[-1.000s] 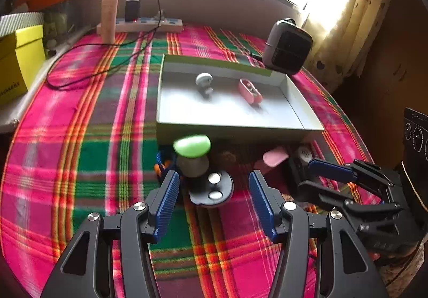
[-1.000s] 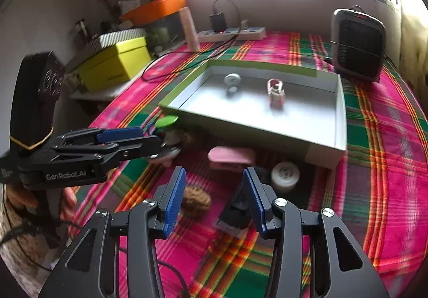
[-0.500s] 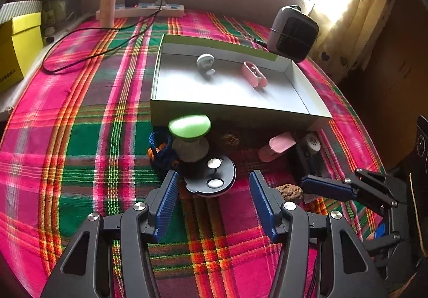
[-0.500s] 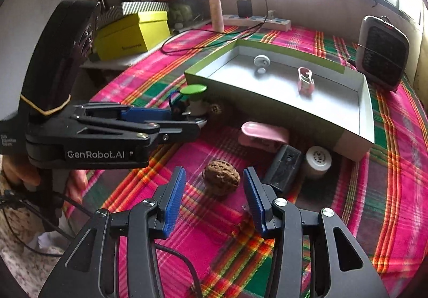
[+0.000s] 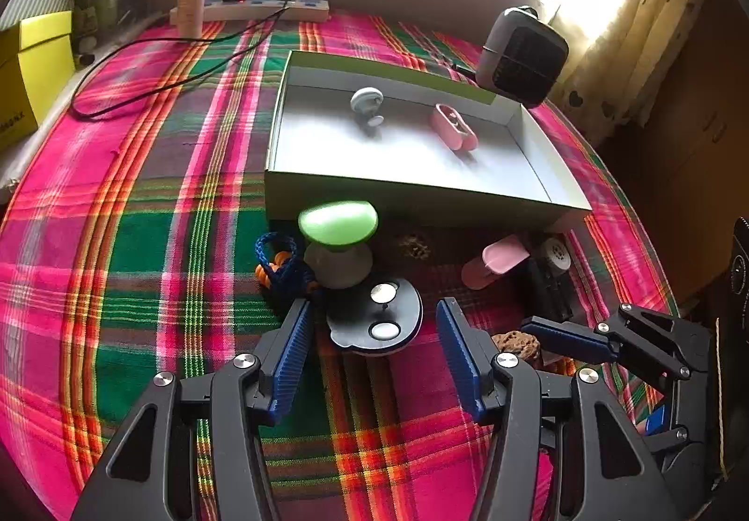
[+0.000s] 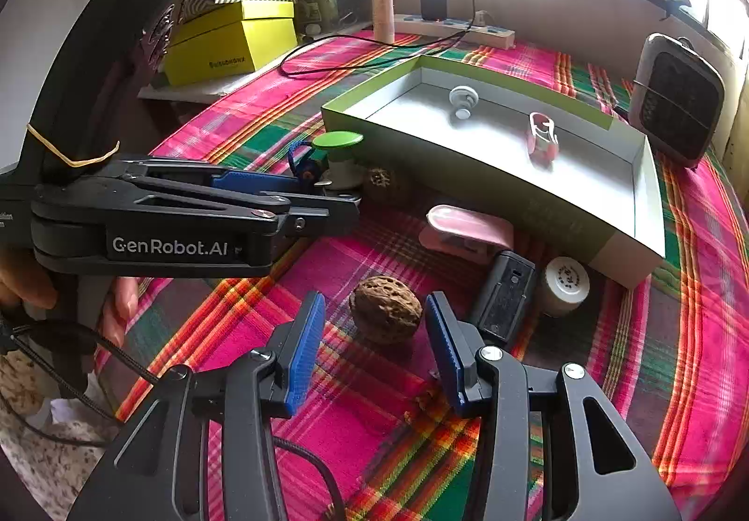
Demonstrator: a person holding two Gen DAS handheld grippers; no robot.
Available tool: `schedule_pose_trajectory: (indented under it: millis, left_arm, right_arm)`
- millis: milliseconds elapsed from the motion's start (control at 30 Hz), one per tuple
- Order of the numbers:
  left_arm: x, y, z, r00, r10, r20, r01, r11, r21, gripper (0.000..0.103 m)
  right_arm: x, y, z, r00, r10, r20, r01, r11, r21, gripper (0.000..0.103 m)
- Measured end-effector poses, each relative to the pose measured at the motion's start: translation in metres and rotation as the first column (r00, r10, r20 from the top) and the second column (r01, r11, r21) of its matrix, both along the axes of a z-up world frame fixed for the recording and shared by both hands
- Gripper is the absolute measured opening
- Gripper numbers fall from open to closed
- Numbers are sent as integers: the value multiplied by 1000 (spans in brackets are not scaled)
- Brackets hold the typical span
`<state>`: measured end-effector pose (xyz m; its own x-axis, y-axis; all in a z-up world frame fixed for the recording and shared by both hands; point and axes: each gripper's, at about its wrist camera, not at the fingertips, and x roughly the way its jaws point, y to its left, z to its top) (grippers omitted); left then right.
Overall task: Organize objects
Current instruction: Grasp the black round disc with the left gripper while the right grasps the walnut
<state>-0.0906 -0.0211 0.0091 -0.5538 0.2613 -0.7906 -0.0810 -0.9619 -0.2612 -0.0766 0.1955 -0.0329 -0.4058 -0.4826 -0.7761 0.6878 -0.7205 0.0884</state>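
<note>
**Brown walnut lined up for pickup, tray half stocked**

Brown walnut (image 6: 385, 308): on the plaid cloth (image 6: 693, 333), lying between the pads of your right gripper (image 6: 374, 348), whose fingers stand wide and clear of it on both sides. Nothing held.

Left gripper (image 5: 372, 357): fingers wide, empty, poised over the black disc (image 5: 374, 317) beside the green-capped pot (image 5: 338, 240).

Tray (image 6: 650, 212): holds a grey knob (image 6: 462, 99) and a pink item (image 6: 543, 137).

Step in hand, as it appears: approach to the walnut. Next you would likely need to lower a little, centre the shell and close gently; being round and hard, it may roll or squirt out.
</note>
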Motion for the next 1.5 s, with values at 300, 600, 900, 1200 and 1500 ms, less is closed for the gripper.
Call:
schedule_pose_trajectory:
  millis: [300, 600, 900, 1200, 1500]
  left_arm:
    - [-2, 2, 0, 1000, 4, -2, -4, 1000, -14, 54]
    - [-2, 0, 0, 1000, 18, 0, -18, 1000, -25, 46]
    - [-1, 0, 0, 1000, 16, -1, -16, 999, -30, 40]
    - [2, -1, 0, 1000, 22, -2, -22, 999, -30, 40]
    - [5, 1, 3, 1000, 22, -15, -22, 999, -37, 40]
  right_arm:
    - [2, -3, -1, 1000, 1, -16, -1, 1000, 17, 46]
    - [2, -2, -2, 1000, -3, -26, 3, 1000, 20, 40]
    - [2, -1, -1, 999, -11, -34, 12, 1000, 24, 33]
    - [2, -1, -1, 999, -9, -36, 10, 1000, 20, 33]
    - [3, -1, -1, 999, -11, -38, 11, 1000, 16, 33]
